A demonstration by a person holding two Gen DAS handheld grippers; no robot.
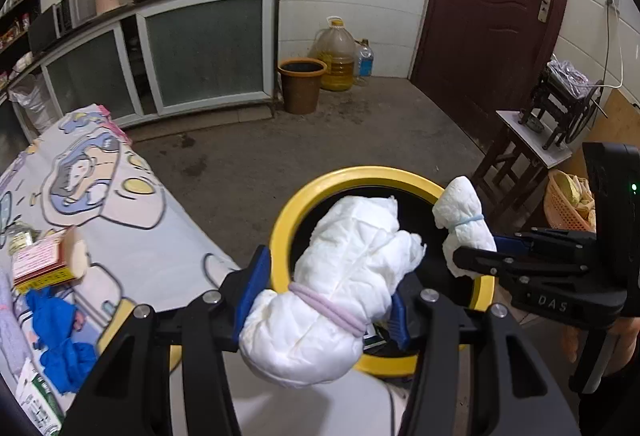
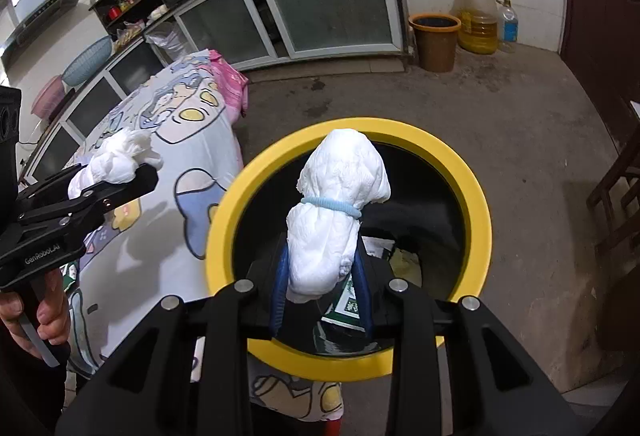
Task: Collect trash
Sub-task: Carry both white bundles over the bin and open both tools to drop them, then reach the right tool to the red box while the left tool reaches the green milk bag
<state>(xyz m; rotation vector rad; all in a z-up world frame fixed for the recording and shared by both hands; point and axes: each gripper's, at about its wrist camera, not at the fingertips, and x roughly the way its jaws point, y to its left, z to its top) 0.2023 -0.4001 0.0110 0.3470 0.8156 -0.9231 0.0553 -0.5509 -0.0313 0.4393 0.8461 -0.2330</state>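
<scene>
Over the yellow-rimmed bin (image 1: 280, 220), both tongs grip crumpled white bundles: left pink-banded (image 1: 340, 276), right blue-banded (image 2: 340, 212).

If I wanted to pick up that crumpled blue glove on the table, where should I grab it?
Grab the blue glove at its bunched-up middle, coming straight down from above. It lies flat and floppy on the tablecloth, so no edge sticks up to pinch from the side. The thick crumpled folds probably give the tongs the most to squeeze. Keep clear of the box just behind it.
</scene>
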